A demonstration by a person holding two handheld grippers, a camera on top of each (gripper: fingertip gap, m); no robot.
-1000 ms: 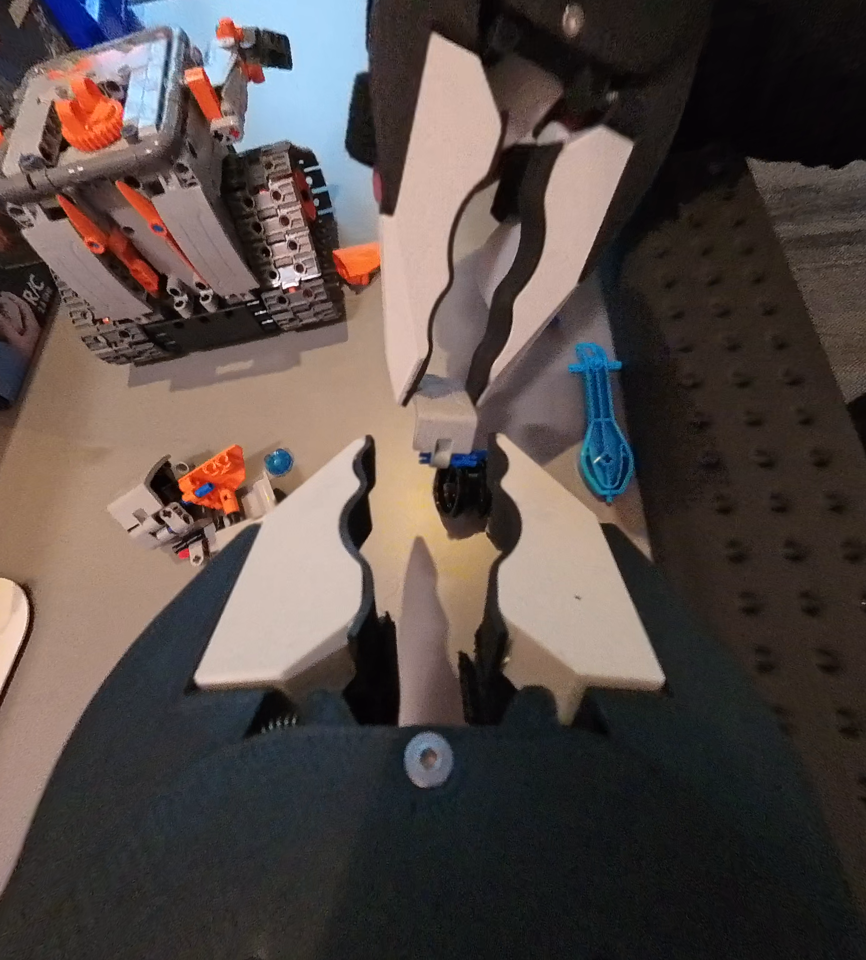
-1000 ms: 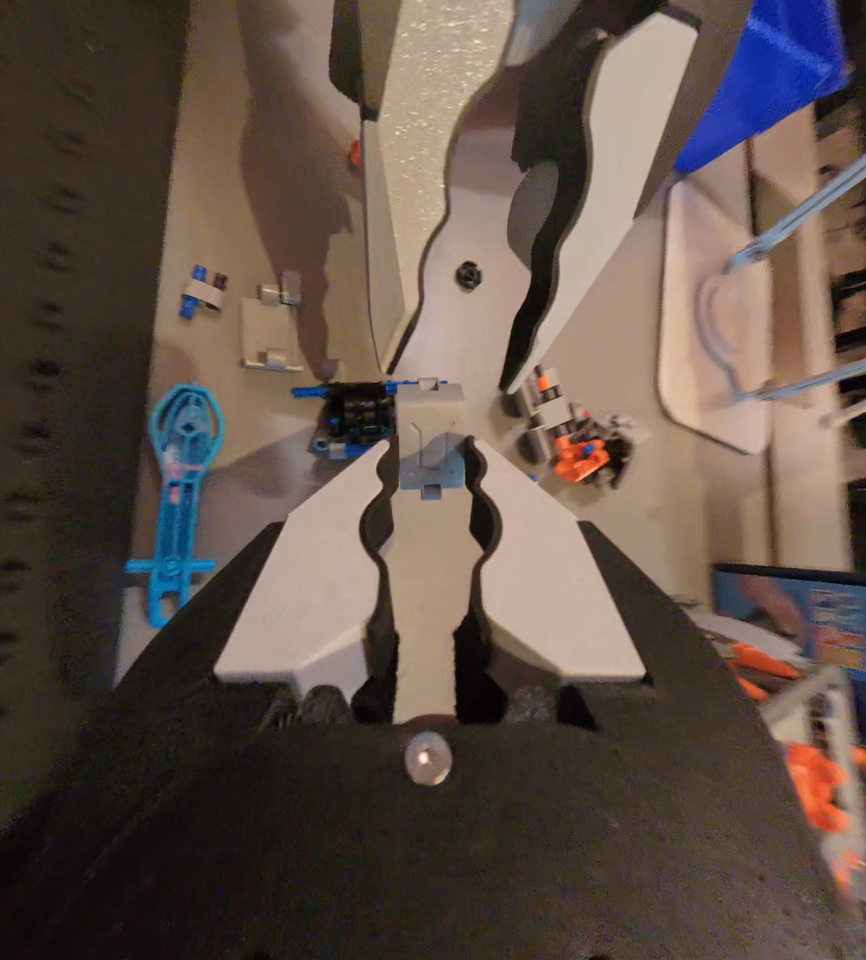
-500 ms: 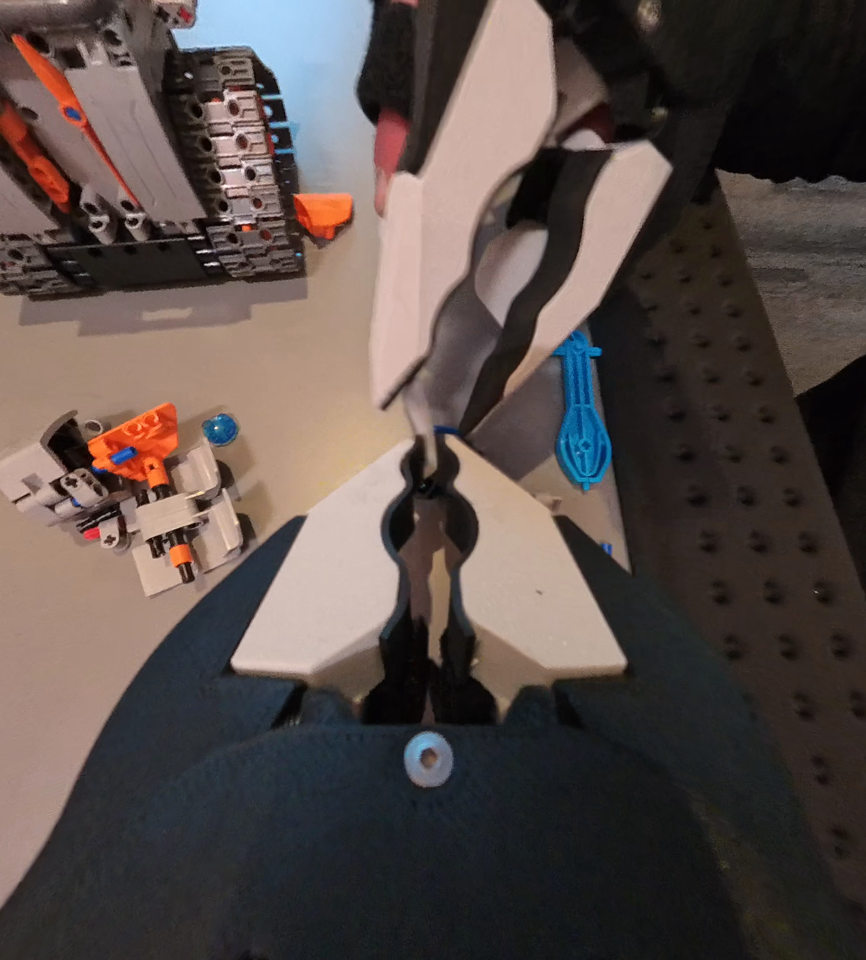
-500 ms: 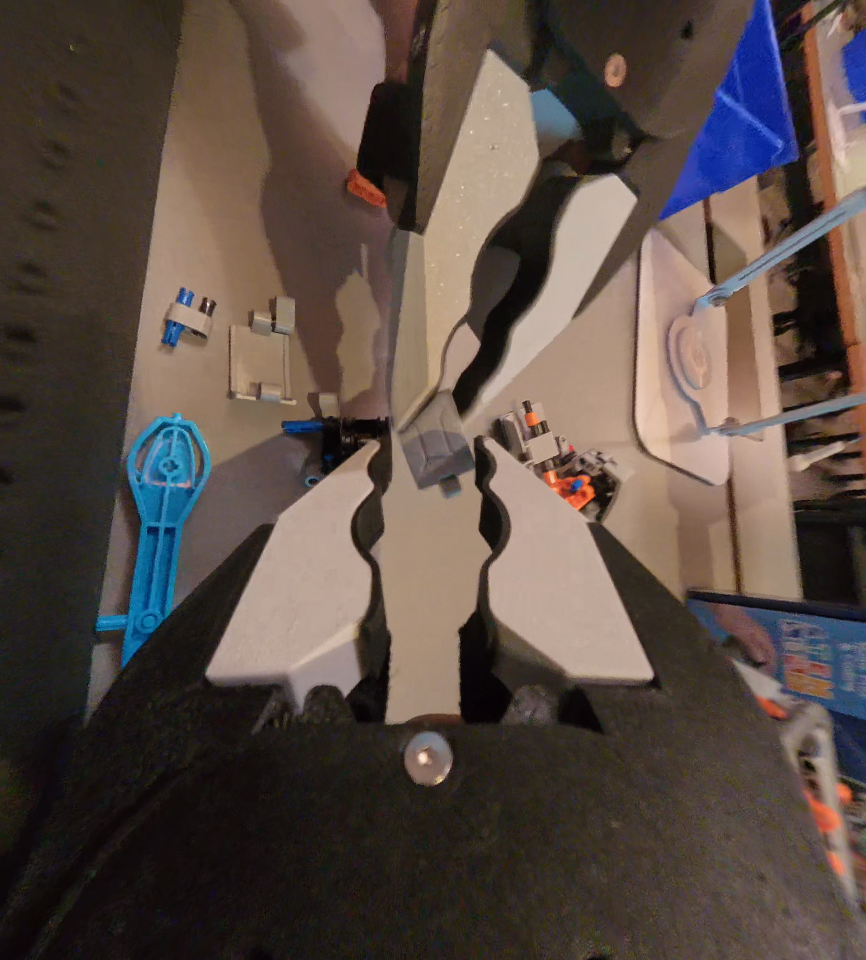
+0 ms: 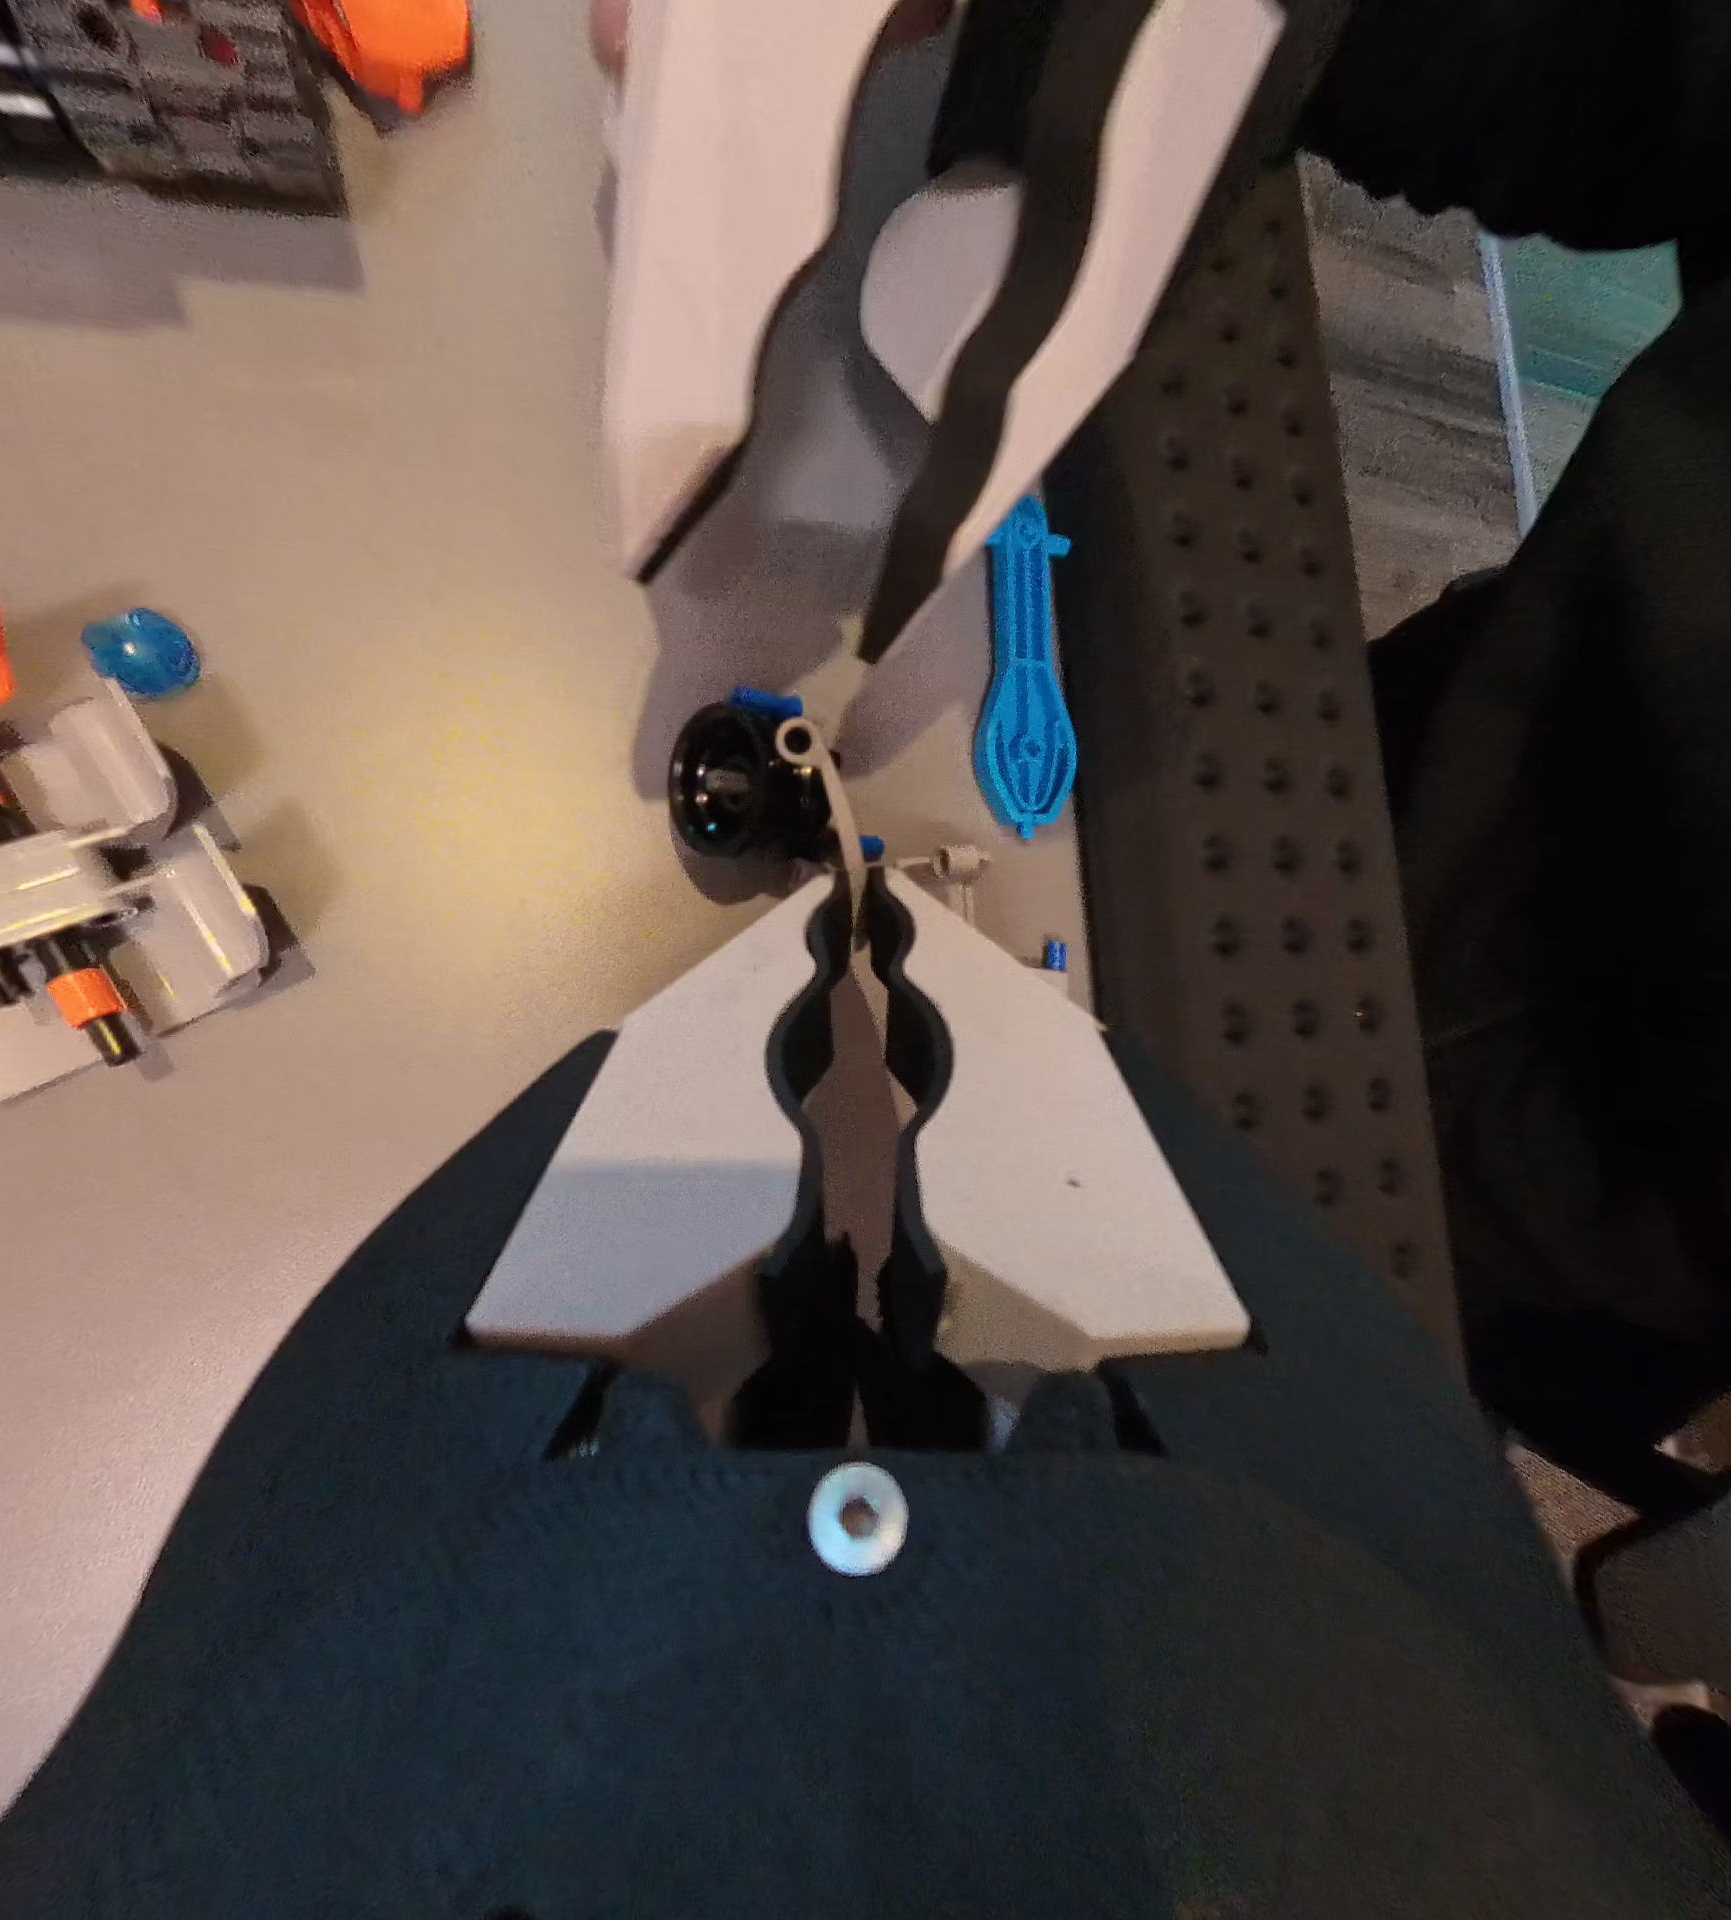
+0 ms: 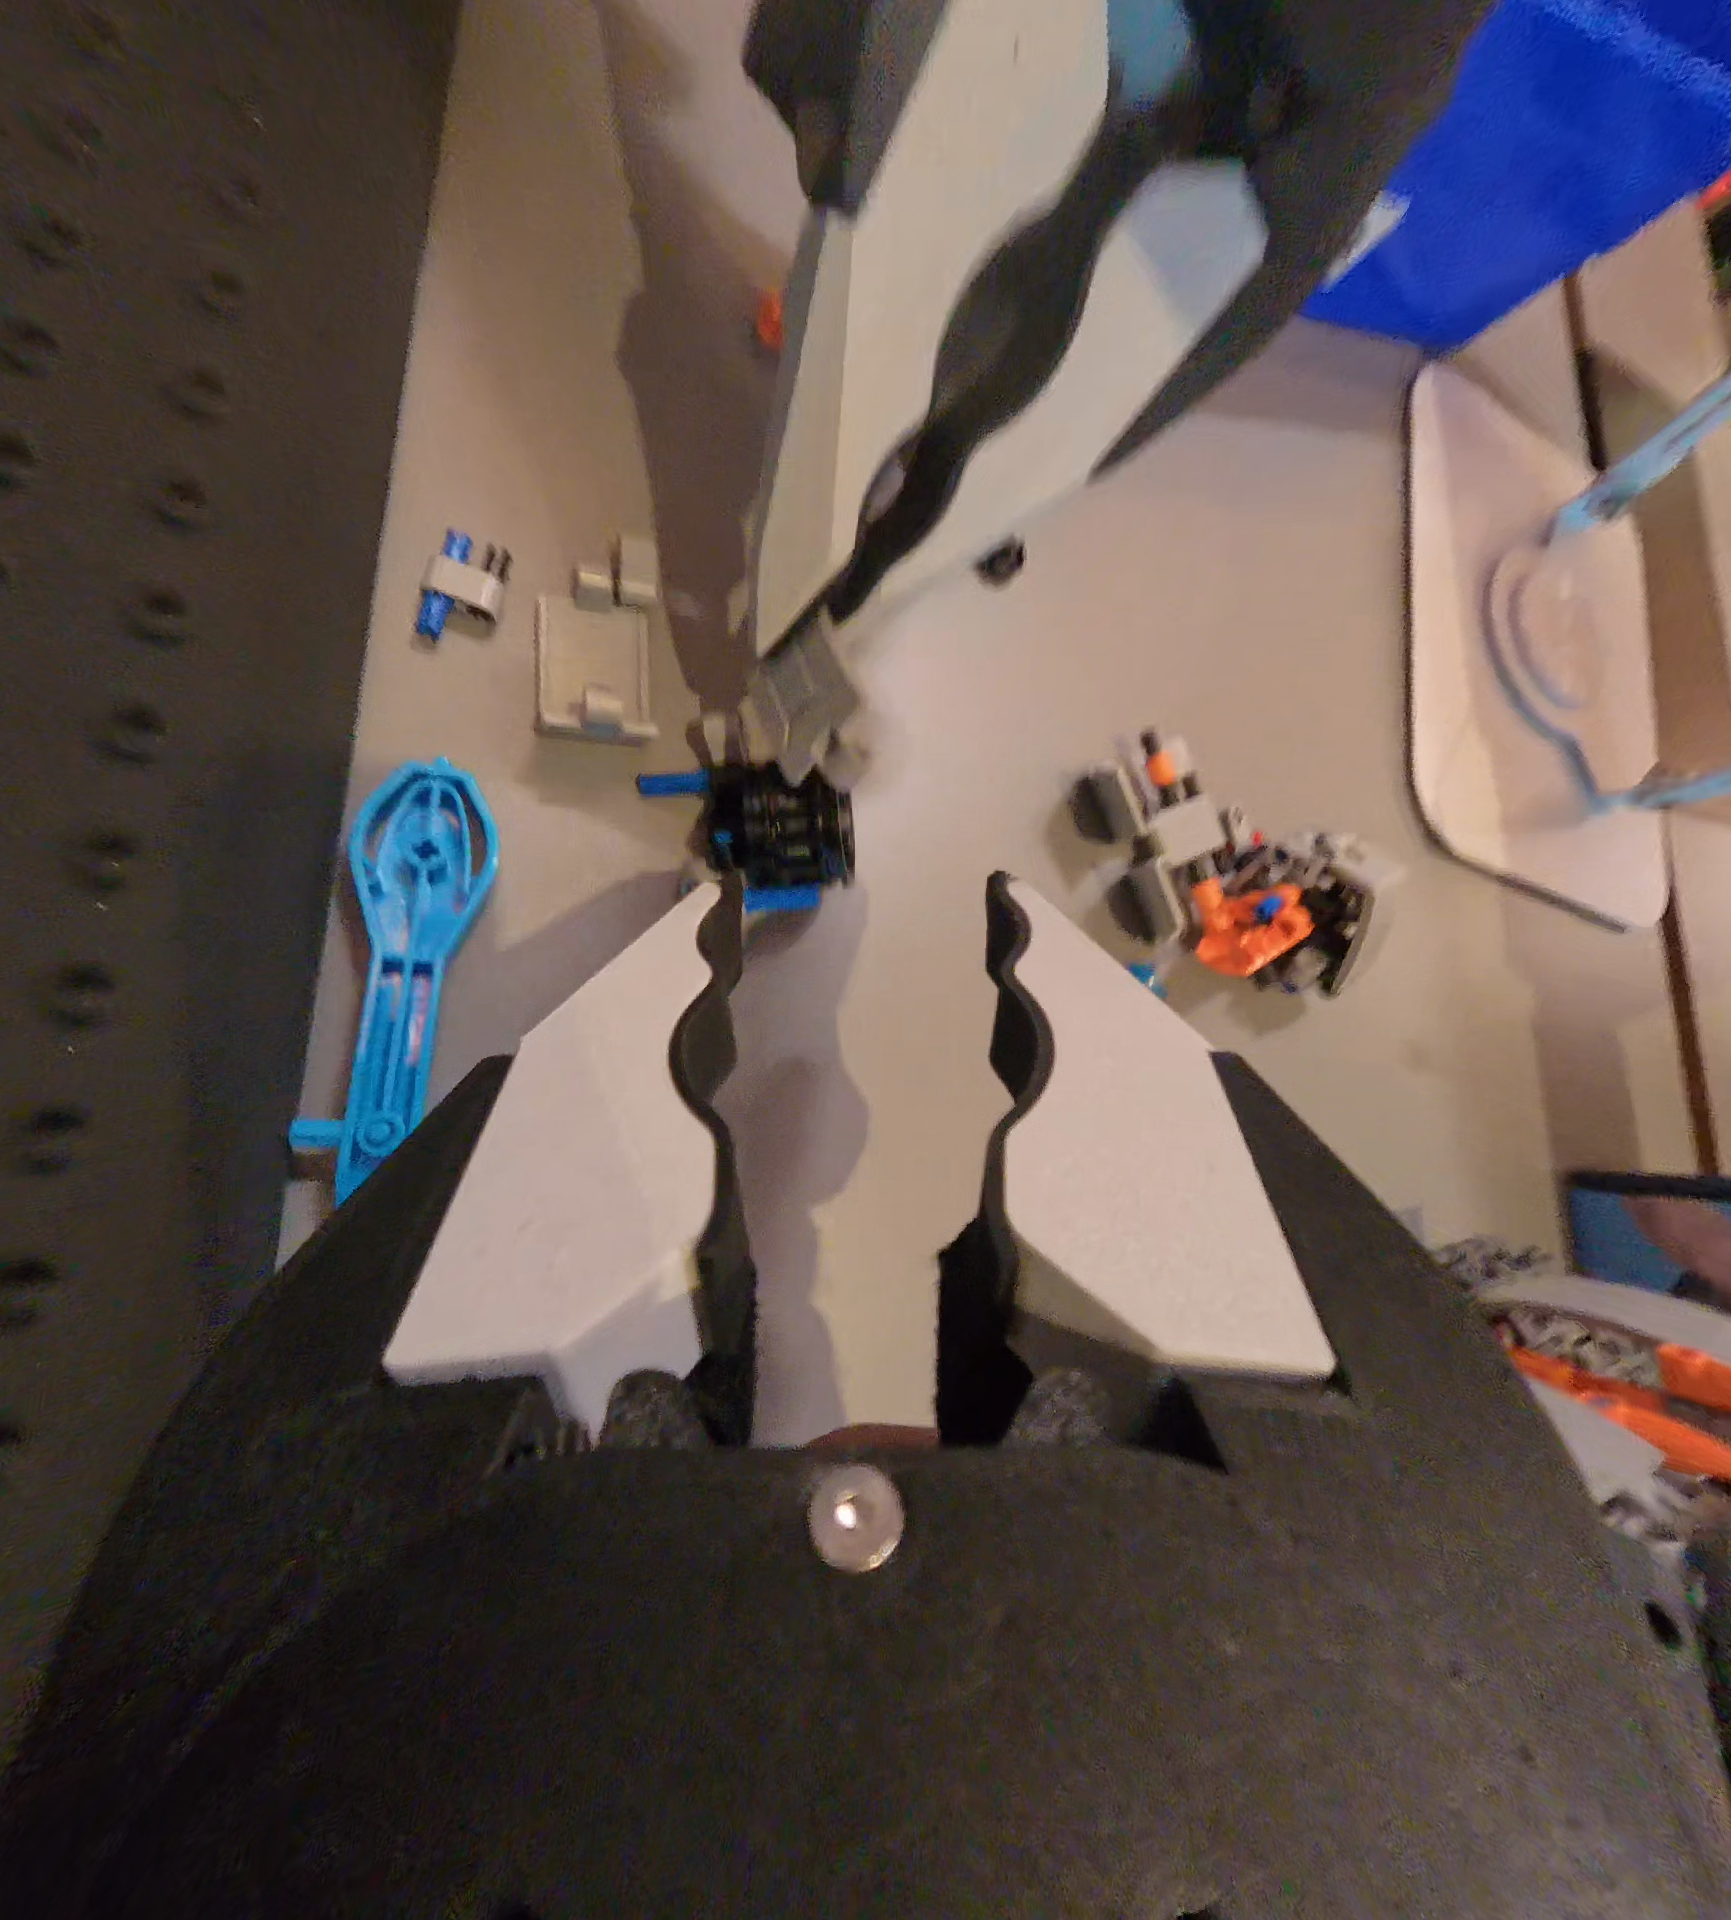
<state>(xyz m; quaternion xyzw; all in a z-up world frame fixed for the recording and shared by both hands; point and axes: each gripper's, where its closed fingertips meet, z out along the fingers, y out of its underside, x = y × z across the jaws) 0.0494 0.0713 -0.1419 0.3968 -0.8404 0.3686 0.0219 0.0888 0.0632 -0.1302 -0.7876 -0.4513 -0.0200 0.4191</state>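
While left gripper (image 5: pixel 856 894) pinches grey panel (image 6: pixel 799 696) — right gripper (image 6: pixel 856 914) agape — beige tabletop (image 5: pixel 373 520).

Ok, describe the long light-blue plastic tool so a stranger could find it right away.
Start at the dark studded mat along one edge of the beige table. The blue tool lies flat on the table beside that mat, near the black wheel piece. It is the only all-blue item there: long and thin, with an openwork oval head, unlike the blocky grey and orange pieces.
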